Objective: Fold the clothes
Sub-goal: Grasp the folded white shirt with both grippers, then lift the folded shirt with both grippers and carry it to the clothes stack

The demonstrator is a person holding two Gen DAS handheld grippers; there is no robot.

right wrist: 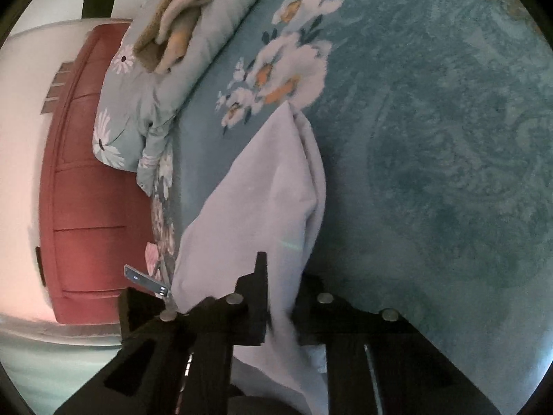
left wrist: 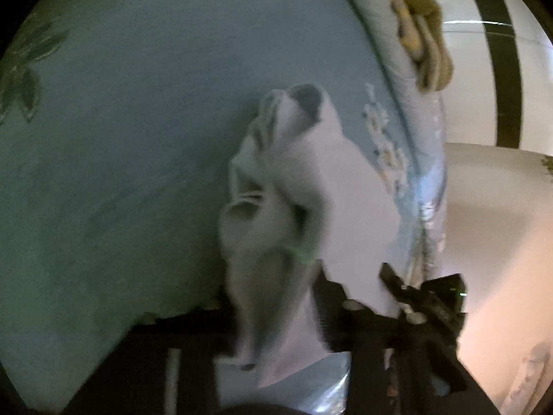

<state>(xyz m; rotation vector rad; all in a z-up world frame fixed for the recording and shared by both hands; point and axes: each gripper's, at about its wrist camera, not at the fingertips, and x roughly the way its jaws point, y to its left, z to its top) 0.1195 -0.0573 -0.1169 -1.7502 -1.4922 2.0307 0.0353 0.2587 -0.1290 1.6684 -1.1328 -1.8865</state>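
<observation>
Teal bedspread (right wrist: 449,138), crumpled lavender garment (right wrist: 262,186), grippers clamped

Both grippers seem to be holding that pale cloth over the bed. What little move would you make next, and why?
Probably draw the two apart to pull it flat. The left hand-held gripper holds a bunched, twisted end of the cloth, while the right hand-held gripper pinches a smoother edge above the blue bedspread. It looks too crumpled to fold.

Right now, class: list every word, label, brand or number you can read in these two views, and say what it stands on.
None: no readable text in either view.
Pale garment: no visible label or print.
Floral bedspread: only flowers.
Small metal tab: marks too small to read.
</observation>
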